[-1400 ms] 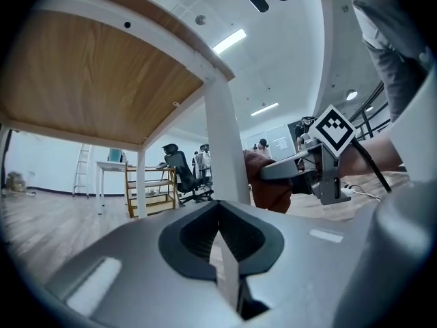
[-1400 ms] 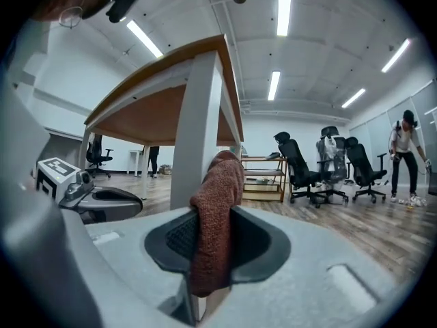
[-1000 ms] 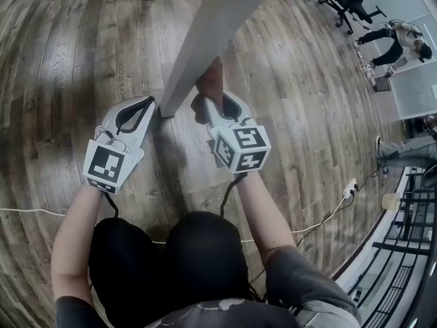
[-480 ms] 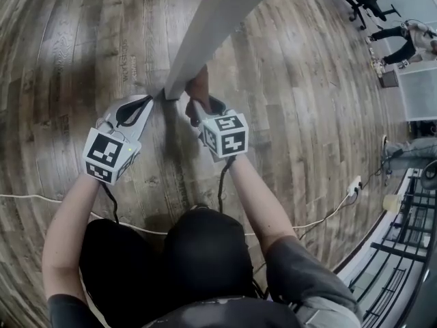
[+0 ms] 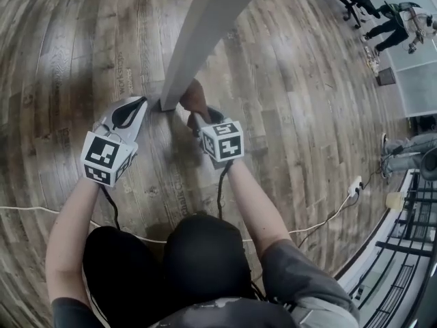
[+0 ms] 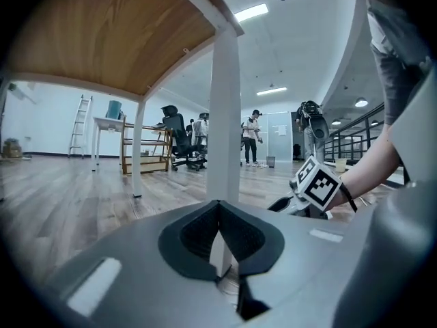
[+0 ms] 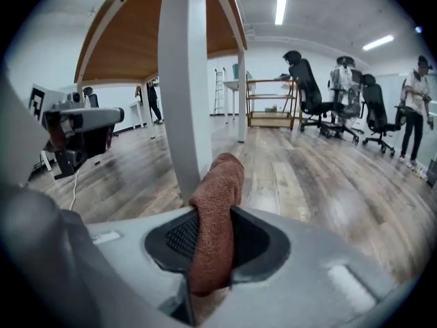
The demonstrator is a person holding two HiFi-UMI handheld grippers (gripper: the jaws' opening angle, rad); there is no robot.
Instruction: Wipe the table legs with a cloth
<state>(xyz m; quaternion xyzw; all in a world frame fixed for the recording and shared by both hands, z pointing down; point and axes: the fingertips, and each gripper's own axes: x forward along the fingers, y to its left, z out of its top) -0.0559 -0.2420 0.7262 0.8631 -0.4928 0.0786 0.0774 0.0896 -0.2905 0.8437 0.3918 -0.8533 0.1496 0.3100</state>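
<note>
A rust-brown cloth (image 7: pixel 217 203), clenched between the jaws of the right gripper (image 5: pixel 199 117), sits at the right side of the white table leg (image 5: pixel 198 39), down by its foot on the wooden floor (image 5: pixel 307 115). The left gripper (image 5: pixel 138 104), jaws pressed together on nothing, points at the foot from just beside its left.

Grey sleeves (image 5: pixel 304 279) and black trousers (image 5: pixel 205 251) are worn; the left gripper (image 5: pixel 140 102) and right gripper (image 5: pixel 199 119) are pale grey, marker-cubed, black-cabled.
</note>
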